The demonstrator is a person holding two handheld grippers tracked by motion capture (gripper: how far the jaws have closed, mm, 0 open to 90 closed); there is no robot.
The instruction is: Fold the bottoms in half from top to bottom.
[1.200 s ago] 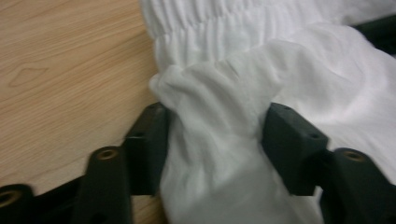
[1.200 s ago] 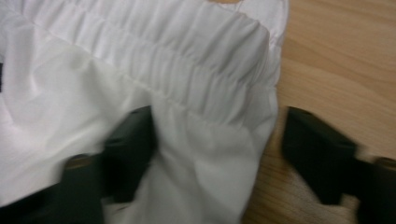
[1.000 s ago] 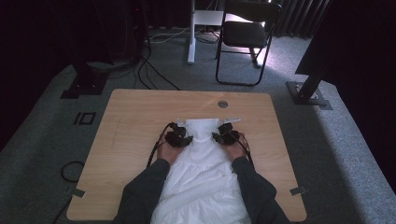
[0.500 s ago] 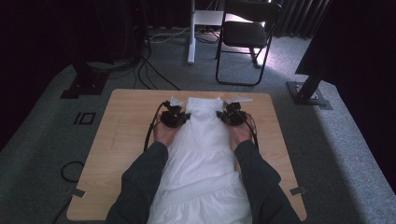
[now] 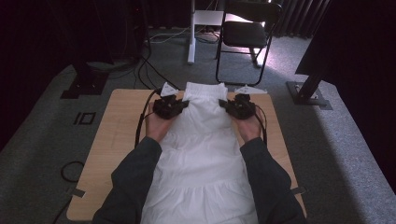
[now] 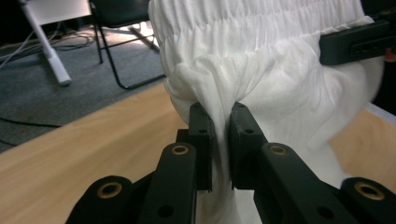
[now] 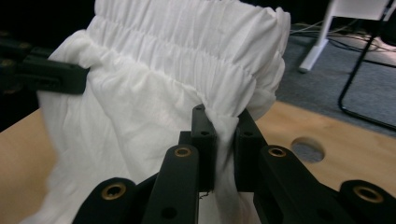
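The wooden table [image 5: 116,140] is seen from above on the person's near side, looking forward and down, with the floor and a chair [image 5: 245,37] taken in beyond. The other two views are shot really close, along each gripper's jaws. The white garment [image 5: 201,154] is shared by all three.
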